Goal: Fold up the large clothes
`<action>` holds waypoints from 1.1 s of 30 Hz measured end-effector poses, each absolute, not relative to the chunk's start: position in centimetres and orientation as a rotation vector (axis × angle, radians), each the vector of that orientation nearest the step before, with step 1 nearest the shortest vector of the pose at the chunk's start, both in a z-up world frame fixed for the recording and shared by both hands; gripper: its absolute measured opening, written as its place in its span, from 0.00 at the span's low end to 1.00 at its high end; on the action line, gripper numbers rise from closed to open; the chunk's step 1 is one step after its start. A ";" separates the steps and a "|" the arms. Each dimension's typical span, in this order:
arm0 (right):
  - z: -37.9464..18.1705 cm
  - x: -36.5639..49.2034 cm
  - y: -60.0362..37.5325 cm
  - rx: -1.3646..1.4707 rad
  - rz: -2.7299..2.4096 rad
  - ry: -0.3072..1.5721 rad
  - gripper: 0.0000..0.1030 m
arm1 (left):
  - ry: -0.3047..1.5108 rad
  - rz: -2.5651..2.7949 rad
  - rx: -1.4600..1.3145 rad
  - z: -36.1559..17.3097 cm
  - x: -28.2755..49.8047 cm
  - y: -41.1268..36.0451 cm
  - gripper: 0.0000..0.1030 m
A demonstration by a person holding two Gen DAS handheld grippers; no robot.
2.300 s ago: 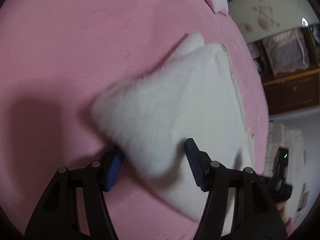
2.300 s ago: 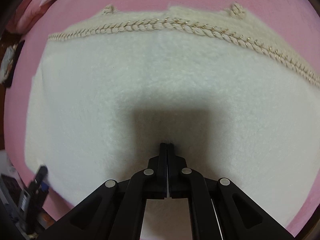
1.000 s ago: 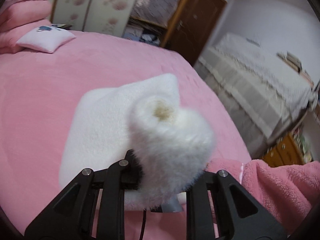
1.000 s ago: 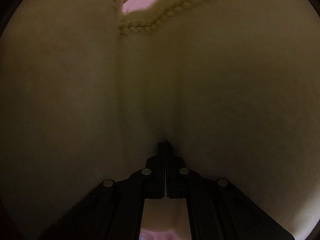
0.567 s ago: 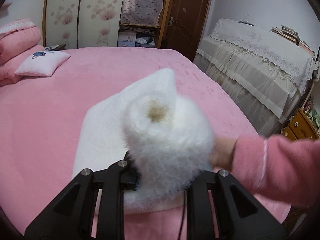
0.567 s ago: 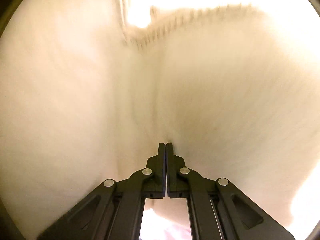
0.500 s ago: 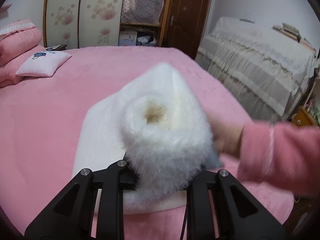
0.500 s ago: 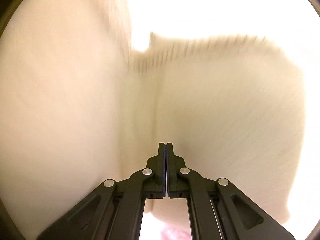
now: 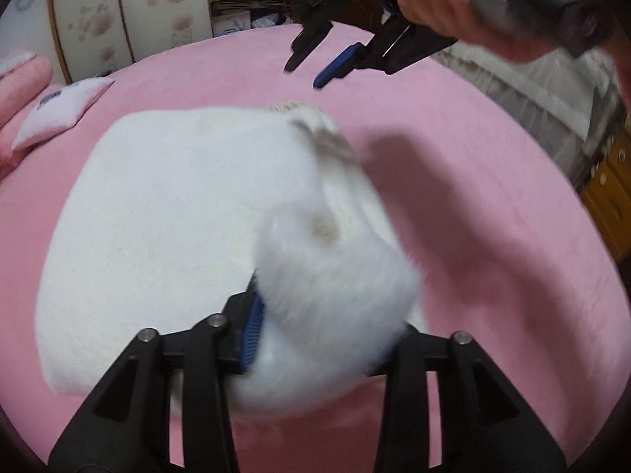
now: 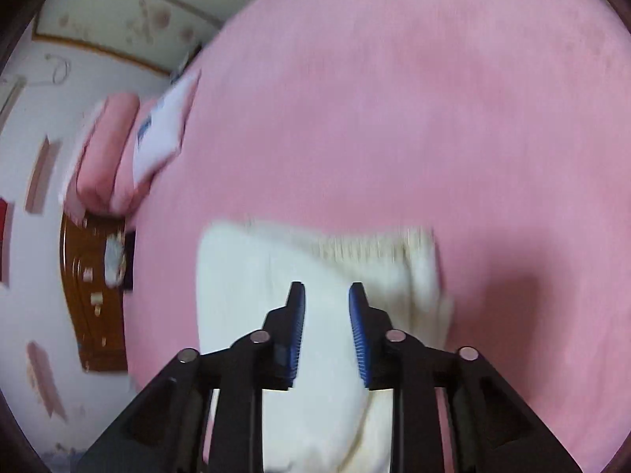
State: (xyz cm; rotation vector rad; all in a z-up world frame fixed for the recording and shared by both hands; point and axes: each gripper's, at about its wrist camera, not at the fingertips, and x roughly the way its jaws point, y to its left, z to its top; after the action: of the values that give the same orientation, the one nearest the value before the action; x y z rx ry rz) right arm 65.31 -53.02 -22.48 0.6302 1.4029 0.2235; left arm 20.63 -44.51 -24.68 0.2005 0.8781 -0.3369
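A white fluffy garment (image 9: 169,213) lies folded on the pink bed (image 9: 493,213). My left gripper (image 9: 327,315) has its jaws spread around a thick rolled fold of the garment (image 9: 335,276) at its near right corner; the right finger is hidden behind the fabric. My right gripper (image 10: 326,311) is open and empty above the garment (image 10: 244,295), whose braided trim edge (image 10: 355,248) faces away. The right gripper also shows in the left wrist view (image 9: 327,59), held up over the far side of the bed.
A white-pink cushion (image 9: 63,110) and pink bedding (image 9: 19,90) lie at the bed's far left. Floral wardrobe doors (image 9: 118,12) stand behind. A covered piece of furniture (image 9: 544,90) and a wooden drawer unit (image 9: 607,193) are at the right.
My right gripper has let go of the garment, opened and lifted away. The folded-over part has dropped onto the bed. My left gripper's jaws have widened around the rolled fold.
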 end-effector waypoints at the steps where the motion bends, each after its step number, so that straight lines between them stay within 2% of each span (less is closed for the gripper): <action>1: -23.1 64.2 -53.1 0.632 0.202 1.441 0.24 | 0.874 -0.336 0.245 -25.1 20.2 -45.3 0.33; 7: -26.7 58.4 -51.9 0.678 0.269 1.567 0.25 | 0.888 -0.438 0.268 -23.9 17.9 -45.2 0.42; 9: -27.3 57.1 -51.2 0.667 0.261 1.584 0.37 | 0.901 -0.493 0.249 -22.8 16.8 -44.0 0.49; 12: -27.5 55.9 -50.5 0.717 0.275 1.559 0.38 | 0.921 -0.487 0.255 -21.1 15.6 -42.2 0.60; 16: -27.1 54.4 -48.0 0.732 0.330 1.479 0.39 | 0.917 -0.393 0.213 -19.0 14.2 -38.9 0.62; 18: -28.1 55.0 -46.4 0.659 0.285 1.524 0.44 | 0.929 -0.330 0.154 -17.9 14.7 -37.1 0.62; 20: -29.2 55.5 -43.4 0.636 0.246 1.566 0.44 | 0.941 -0.251 0.077 -16.9 16.0 -35.2 0.62; 22: -29.3 55.4 -42.8 0.661 0.256 1.526 0.31 | 0.933 -0.190 0.021 -16.0 17.0 -33.4 0.62; 23: -29.0 55.5 -42.7 0.647 0.269 1.493 0.16 | 0.923 -0.161 -0.005 -15.5 17.7 -32.6 0.62; 24: -28.1 55.0 -42.2 0.624 0.288 1.446 0.11 | 0.913 -0.139 -0.031 -14.9 18.8 -32.0 0.62; 30: -23.3 51.2 -45.1 0.622 0.211 1.216 0.09 | 0.892 -0.062 -0.061 -13.7 22.1 -29.5 0.62; 33: -21.3 49.7 -45.5 0.542 0.154 1.172 0.08 | 0.894 -0.059 -0.022 -13.5 22.8 -29.6 0.62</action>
State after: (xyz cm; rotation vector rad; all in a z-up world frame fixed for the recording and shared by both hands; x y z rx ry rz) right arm 49.68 -45.50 -21.33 0.5418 1.1721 0.1545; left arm 22.76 -29.57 -13.51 -0.0218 0.8943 -0.0587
